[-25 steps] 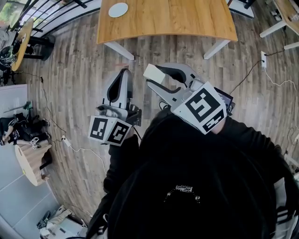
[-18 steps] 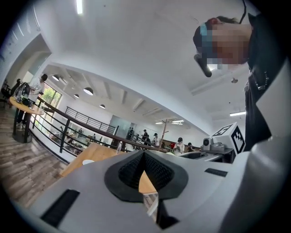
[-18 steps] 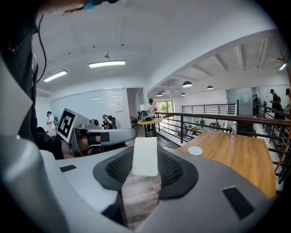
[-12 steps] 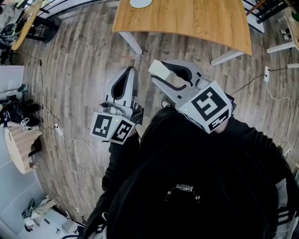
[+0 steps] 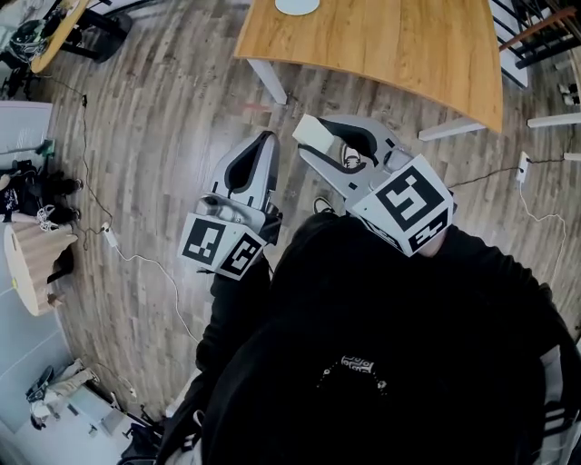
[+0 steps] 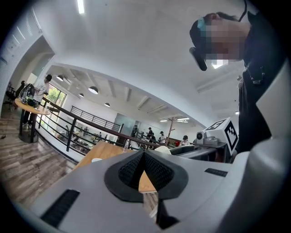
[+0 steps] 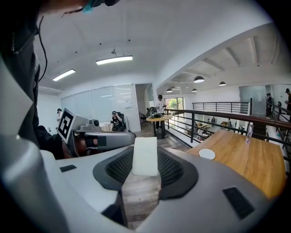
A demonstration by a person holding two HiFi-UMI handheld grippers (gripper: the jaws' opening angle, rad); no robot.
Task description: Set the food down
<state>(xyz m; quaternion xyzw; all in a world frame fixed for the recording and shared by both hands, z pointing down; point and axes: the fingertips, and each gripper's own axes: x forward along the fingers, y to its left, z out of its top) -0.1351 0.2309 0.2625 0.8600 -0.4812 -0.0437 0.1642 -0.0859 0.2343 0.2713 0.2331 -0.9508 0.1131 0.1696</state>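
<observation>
- Food [image 7: 145,156]: a pale, smooth, rectangular block, clamped upright between the right gripper's [image 5: 315,139] pads, held in the air short of the table's [image 5: 408,45] near edge.
- Left gripper [image 6: 143,154]: jaws pressed together, empty.
- A white plate [image 5: 297,5] sits on the table.

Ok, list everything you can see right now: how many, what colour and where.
food block: one, off-white, clamped between the right gripper's jaws, above the floor
wooden table: one, light brown top with white legs, ahead of the grippers
round dish: one, white, on the wooden table, toward its far side
side table: one, round, yellowish wood, far left
floor: grey-brown planks, under everything
left gripper: one, grey, jaws together with nothing between them, beside the right one
right gripper: one, grey, closed on the food block
person's top: one, black, at the bottom of the head view
</observation>
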